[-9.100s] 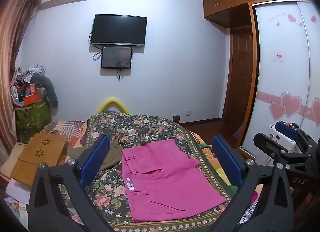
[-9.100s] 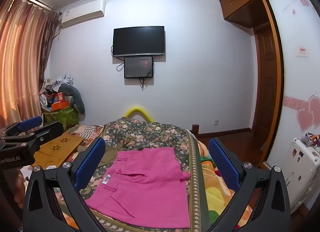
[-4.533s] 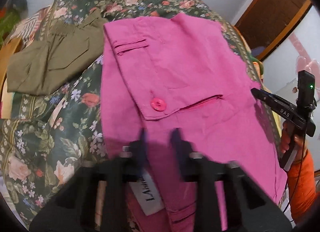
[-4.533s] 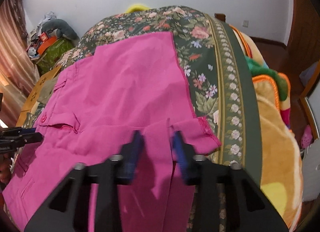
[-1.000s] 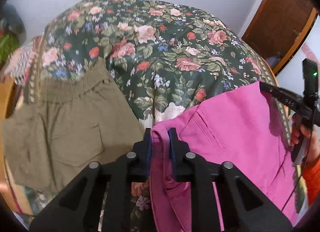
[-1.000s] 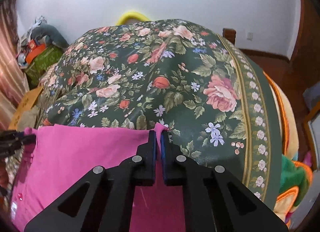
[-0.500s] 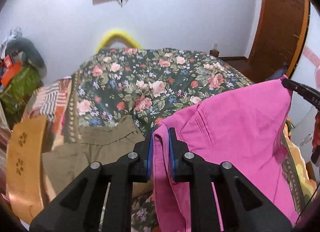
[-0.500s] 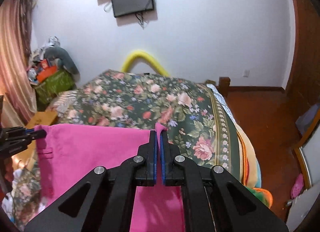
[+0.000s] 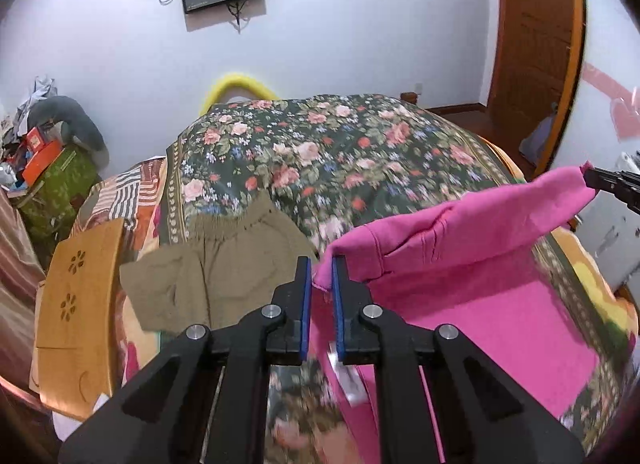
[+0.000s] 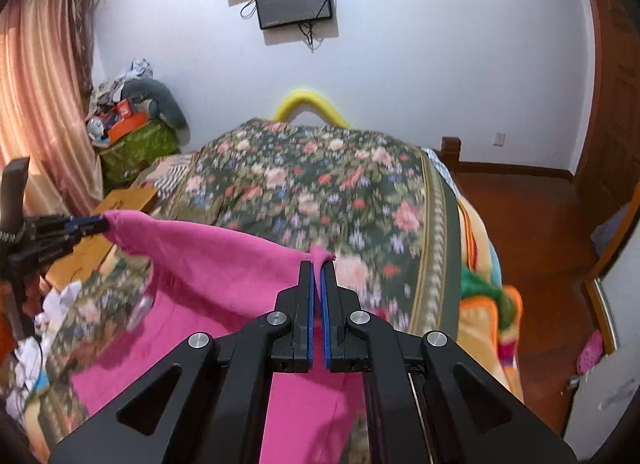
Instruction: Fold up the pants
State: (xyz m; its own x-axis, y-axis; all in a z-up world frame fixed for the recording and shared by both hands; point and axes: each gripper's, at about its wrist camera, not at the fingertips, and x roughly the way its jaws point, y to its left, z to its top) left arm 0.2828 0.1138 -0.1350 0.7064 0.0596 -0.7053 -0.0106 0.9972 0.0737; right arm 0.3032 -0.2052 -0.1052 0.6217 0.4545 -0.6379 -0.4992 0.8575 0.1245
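Note:
The pink pants (image 9: pixel 460 248) hang between my two grippers above the floral bedspread (image 9: pixel 340 152). My left gripper (image 9: pixel 319 264) is shut on one corner of the lifted edge. My right gripper (image 10: pixel 318 264) is shut on the other corner; it also shows at the right edge of the left wrist view (image 9: pixel 592 178). The lifted edge sags between them, and the rest of the pants (image 10: pixel 208 304) lies on the bed below. The left gripper shows at the left of the right wrist view (image 10: pixel 102 226).
Olive-green shorts (image 9: pixel 224 260) lie on the bed left of the pink pants. A wooden board (image 9: pixel 76 304) sits at the bed's left side. A cluttered green bin (image 10: pixel 136 144) stands by the curtain. The wooden floor (image 10: pixel 532 216) and the door are to the right.
Both grippers have come back toward the near side of the bed and lower, carrying the pink edge over the rest of the pants. Both stay shut on the cloth.

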